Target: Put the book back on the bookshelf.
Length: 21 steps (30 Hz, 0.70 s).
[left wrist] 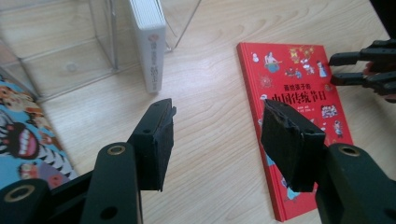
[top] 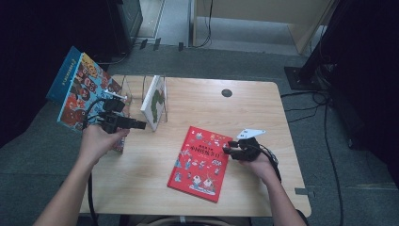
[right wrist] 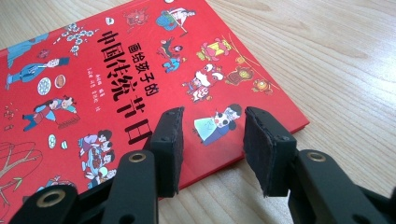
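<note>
A red picture book lies flat on the wooden table, right of the middle. My right gripper sits at the book's right edge. In the right gripper view its jaws stand open just over that edge of the red book, pressing on nothing. My left gripper is at the table's left side and points right. It is open with bare wood between its pads. Ahead of it are the red book and the right gripper.
A white book stands upright in a clear acrylic rack at the back left. A big colourful book with a blue spine is tilted up at the table's left edge. A round black cable hole is near the far edge.
</note>
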Motion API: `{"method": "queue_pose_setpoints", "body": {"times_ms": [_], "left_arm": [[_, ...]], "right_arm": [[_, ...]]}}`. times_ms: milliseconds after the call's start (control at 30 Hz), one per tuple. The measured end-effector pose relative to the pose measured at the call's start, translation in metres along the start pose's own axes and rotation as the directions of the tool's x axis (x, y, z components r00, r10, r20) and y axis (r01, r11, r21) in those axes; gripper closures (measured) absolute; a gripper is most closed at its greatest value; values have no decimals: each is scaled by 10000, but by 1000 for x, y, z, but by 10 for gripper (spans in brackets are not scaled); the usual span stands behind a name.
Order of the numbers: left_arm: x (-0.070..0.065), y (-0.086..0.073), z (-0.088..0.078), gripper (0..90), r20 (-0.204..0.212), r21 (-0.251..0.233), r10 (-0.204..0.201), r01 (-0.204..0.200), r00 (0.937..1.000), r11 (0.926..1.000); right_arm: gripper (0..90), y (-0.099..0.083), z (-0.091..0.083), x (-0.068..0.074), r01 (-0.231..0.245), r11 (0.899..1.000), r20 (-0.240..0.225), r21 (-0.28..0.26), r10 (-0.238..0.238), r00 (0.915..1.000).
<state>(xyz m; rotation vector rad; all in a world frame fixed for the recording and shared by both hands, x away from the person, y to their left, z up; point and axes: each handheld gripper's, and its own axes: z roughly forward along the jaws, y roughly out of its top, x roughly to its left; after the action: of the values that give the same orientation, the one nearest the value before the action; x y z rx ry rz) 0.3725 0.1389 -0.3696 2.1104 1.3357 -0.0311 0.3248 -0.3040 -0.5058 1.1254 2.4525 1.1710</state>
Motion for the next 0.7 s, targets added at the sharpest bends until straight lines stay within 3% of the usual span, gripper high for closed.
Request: {"method": "queue_pose_setpoints", "body": {"times_ms": [167, 300, 600, 700], "left_arm": [[0, -9, 17, 451, 373, 22, -8, 7, 9993, 10000], [-1, -15, 27, 450, 210, 199, 140, -144, 9997, 9997], [-3, -24, 48, 453, 375, 255, 306, -316, 9988, 9992], [-6, -27, 56, 489, 421, 282, 652, -665, 9970, 9974]], "right_arm": [[576, -1, -1, 0, -72, 10000, -10, -63, 72, 10000], [576, -2, -1, 1, -49, 10000, 13, -65, 49, 10000], [578, -9, -4, 2, -178, 9998, 111, 53, 177, 9998], [581, -12, -6, 4, -262, 9996, 111, -68, 263, 9996]]}}
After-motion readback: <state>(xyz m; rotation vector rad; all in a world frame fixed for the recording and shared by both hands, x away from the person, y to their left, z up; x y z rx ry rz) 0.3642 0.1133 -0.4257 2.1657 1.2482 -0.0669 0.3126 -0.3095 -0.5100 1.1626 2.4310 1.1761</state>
